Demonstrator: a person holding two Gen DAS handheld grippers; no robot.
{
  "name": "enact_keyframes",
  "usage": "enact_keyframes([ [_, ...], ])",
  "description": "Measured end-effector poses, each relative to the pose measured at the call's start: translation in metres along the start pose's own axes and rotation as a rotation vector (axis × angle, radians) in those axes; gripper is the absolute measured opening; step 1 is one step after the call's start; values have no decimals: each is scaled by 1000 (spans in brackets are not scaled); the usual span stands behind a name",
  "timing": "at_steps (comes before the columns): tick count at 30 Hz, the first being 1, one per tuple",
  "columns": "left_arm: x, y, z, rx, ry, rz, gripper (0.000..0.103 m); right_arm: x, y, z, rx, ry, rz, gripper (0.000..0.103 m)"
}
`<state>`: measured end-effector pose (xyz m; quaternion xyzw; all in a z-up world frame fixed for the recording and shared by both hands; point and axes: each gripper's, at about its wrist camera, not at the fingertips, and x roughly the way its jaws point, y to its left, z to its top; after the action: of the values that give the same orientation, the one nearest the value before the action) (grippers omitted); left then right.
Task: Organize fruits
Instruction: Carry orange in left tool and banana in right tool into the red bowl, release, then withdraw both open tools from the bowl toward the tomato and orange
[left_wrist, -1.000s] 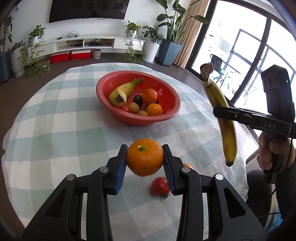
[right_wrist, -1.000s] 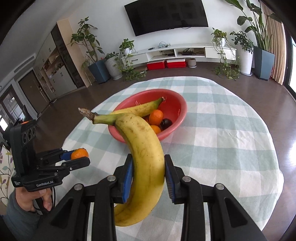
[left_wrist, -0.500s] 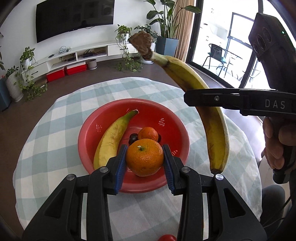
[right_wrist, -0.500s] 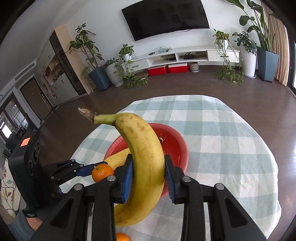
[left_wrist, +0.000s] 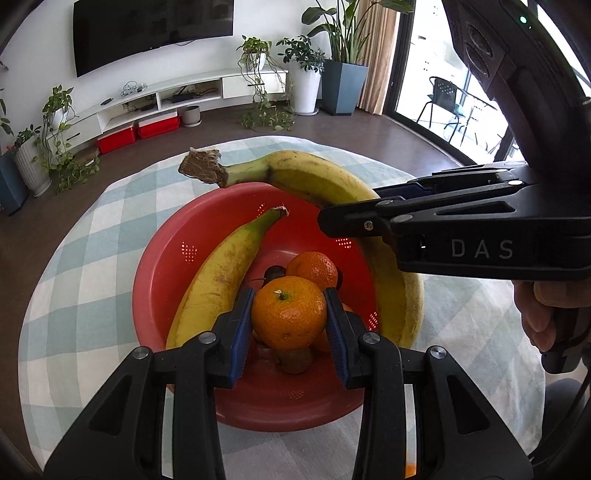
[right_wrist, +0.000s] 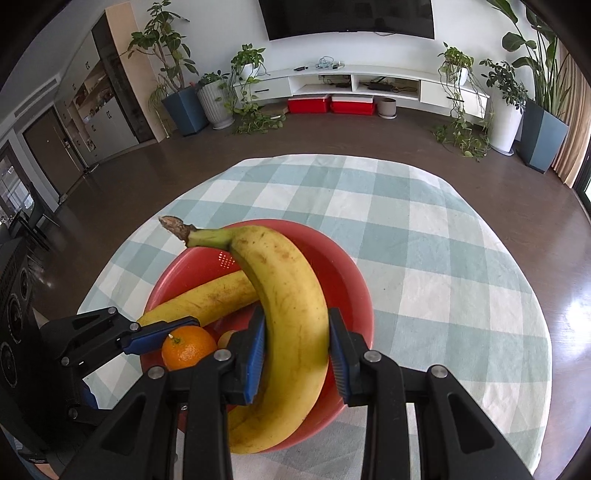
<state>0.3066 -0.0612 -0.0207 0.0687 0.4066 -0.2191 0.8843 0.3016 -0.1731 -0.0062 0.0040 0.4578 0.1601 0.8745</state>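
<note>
left claw (left_wrist: 289, 320) pinching an orange (left_wrist: 289, 313), right claw (right_wrist: 296, 345) pinching a banana (right_wrist: 288, 314), both above the red bowl (left_wrist: 162, 266)

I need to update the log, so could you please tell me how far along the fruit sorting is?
Done: the red bowl already holds a banana, an orange and small fruits. In hand: the left gripper grips a mandarin and the right gripper a second banana, both over the bowl. Left: releasing both; nothing else shows clearly on the tablecloth.

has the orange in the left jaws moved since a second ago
Yes. The orange, clamped in the left gripper, was over bare tablecloth short of the red bowl; it now hangs above the bowl's inside, over the fruit there.
</note>
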Motion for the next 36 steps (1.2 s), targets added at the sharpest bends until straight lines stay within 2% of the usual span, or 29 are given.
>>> enact_keyframes([
  [11,12,0,4,22,3,16,36,20,-4,1,24,18,-26,34],
  [15,14,-1,5,35,2,12,44,24,-6,-2,34,22,-30,35],
  [19,13,-2,3,38,-7,12,47,24,-6,-3,35,20,-32,35],
  [23,4,-1,2,26,-34,12,66,23,-4,-4,24,21,-41,35],
  [30,-25,1,-6,11,-87,24,78,12,1,-9,-6,3,-66,40],
  [31,-31,1,-7,7,-97,23,80,8,3,-10,-9,-6,-62,44],
  [33,-44,1,-12,2,-114,23,90,0,6,-13,-14,-25,-71,53],
  [36,-62,-2,-22,11,-131,21,95,-15,10,-20,-10,-58,-53,67],
])
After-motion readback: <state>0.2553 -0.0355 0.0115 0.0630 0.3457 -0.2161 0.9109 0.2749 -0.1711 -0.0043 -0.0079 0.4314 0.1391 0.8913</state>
